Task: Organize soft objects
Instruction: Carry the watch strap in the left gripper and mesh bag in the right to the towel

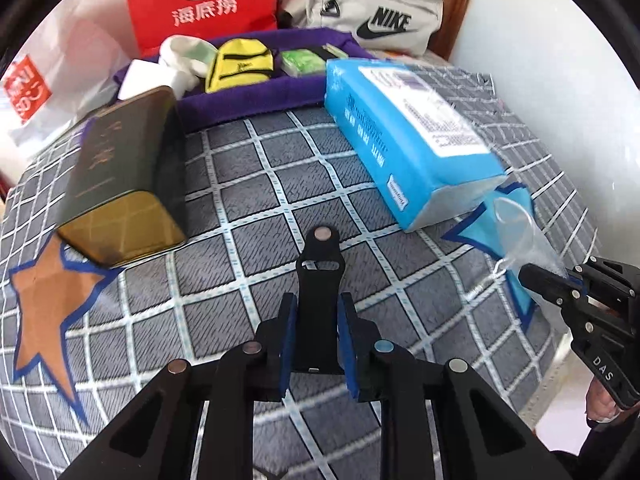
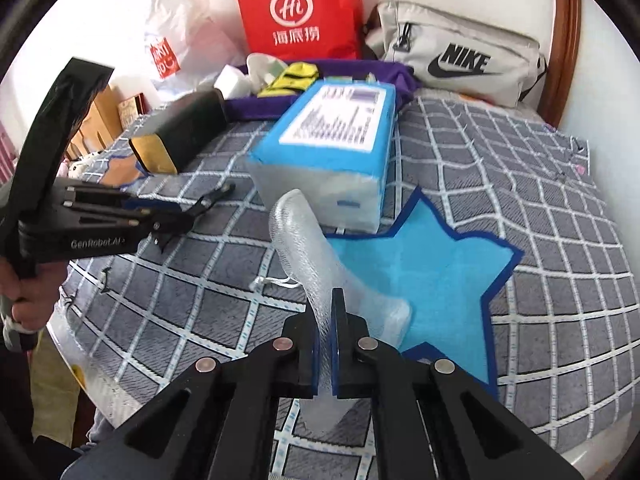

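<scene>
- Blue plastic-wrapped tissue pack (image 2: 328, 148), soft rectangular block with a white printed label on top: lies on the grey bed cover with a white grid pattern (image 1: 248, 208), its near end white and its near corner over one point of the light-blue felt star with a dark-blue border (image 2: 416, 268).
- Clear, dimpled plastic flap (image 2: 304, 248) runs from the pack's near end down to the right tongs (image 2: 334, 344); the blue-padded fingers are pressed together on it. Film crinkled, translucent, curling.
- Left tongs (image 1: 314, 344): clamped on a black strap-like piece (image 1: 318, 280), flat and rigid-looking, with a slot and a round metal stud at its far end. It hangs over the cover, between the dark box and the tissue pack.
- Dark rectangular tin box with a glossy gold end face (image 1: 124, 184): lies to the left, its near end over a brown felt star edged in blue (image 1: 48, 312).
- Purple fabric tray (image 1: 256, 96), plush texture, at the far side of the bed; holds a yellow fabric pouch with black trim (image 1: 240, 64), a green packet (image 1: 302, 62), a pale rolled soft item (image 1: 188, 54) and a white block (image 1: 140, 74).
- Behind: red paper bag with a white logo (image 2: 300, 12), beige Nike waist bag (image 2: 456, 56), thin white plastic bag with a red logo (image 2: 176, 40).
- A loose white thread (image 2: 276, 282) lies on the cover, just left of the flap.
</scene>
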The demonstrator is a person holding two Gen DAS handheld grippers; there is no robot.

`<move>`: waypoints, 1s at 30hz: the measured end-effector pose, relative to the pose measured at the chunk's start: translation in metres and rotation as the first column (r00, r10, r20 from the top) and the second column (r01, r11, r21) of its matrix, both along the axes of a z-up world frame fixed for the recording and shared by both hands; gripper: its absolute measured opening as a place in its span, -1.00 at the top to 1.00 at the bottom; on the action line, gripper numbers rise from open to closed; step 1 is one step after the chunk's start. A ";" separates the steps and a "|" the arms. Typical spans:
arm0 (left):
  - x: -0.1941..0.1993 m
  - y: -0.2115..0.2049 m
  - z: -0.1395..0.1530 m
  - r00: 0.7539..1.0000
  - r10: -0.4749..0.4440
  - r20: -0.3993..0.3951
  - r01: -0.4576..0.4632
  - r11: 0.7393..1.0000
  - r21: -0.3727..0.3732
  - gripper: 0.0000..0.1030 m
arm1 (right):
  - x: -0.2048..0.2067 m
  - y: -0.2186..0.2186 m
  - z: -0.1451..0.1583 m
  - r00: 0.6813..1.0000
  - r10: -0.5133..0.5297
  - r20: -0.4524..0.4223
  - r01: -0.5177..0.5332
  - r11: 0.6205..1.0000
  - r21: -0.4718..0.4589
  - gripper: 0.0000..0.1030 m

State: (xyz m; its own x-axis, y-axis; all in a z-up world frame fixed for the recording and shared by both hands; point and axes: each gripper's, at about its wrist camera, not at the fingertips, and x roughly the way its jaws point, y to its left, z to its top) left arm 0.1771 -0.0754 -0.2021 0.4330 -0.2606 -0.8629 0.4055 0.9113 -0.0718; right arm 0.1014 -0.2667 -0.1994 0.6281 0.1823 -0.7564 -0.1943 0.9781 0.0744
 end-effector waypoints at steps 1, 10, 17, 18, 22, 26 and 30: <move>-0.004 0.003 0.006 1.000 0.013 0.008 -0.013 1.000 -0.009 0.62 | -0.001 0.000 0.004 1.000 0.002 0.007 -0.002 1.000 0.007 0.92; -0.015 0.018 0.045 0.996 0.057 0.065 -0.053 0.996 -0.066 0.62 | 0.000 0.008 0.033 0.999 0.024 0.046 -0.026 0.999 0.028 0.92; -0.018 0.030 0.066 0.991 0.093 0.094 -0.085 0.993 -0.086 0.62 | 0.009 0.015 0.050 0.998 0.032 0.062 -0.033 0.999 0.023 0.92; -0.018 0.033 0.070 0.990 0.099 0.099 -0.090 0.992 -0.092 0.62 | 0.011 0.016 0.053 0.997 0.033 0.067 -0.035 0.999 0.021 0.92; -0.018 0.041 0.080 0.986 0.125 0.108 -0.112 0.987 -0.114 0.62 | 0.017 0.018 0.061 0.996 0.035 0.080 -0.036 0.999 0.011 0.92; -0.017 0.048 0.089 0.981 0.148 0.122 -0.133 0.984 -0.122 0.62 | 0.023 0.022 0.073 0.995 0.036 0.097 -0.038 0.999 0.009 0.92; -0.014 0.054 0.098 0.977 0.164 0.134 -0.147 0.980 -0.133 0.62 | 0.032 0.023 0.084 0.994 0.026 0.105 -0.028 0.999 0.016 0.92</move>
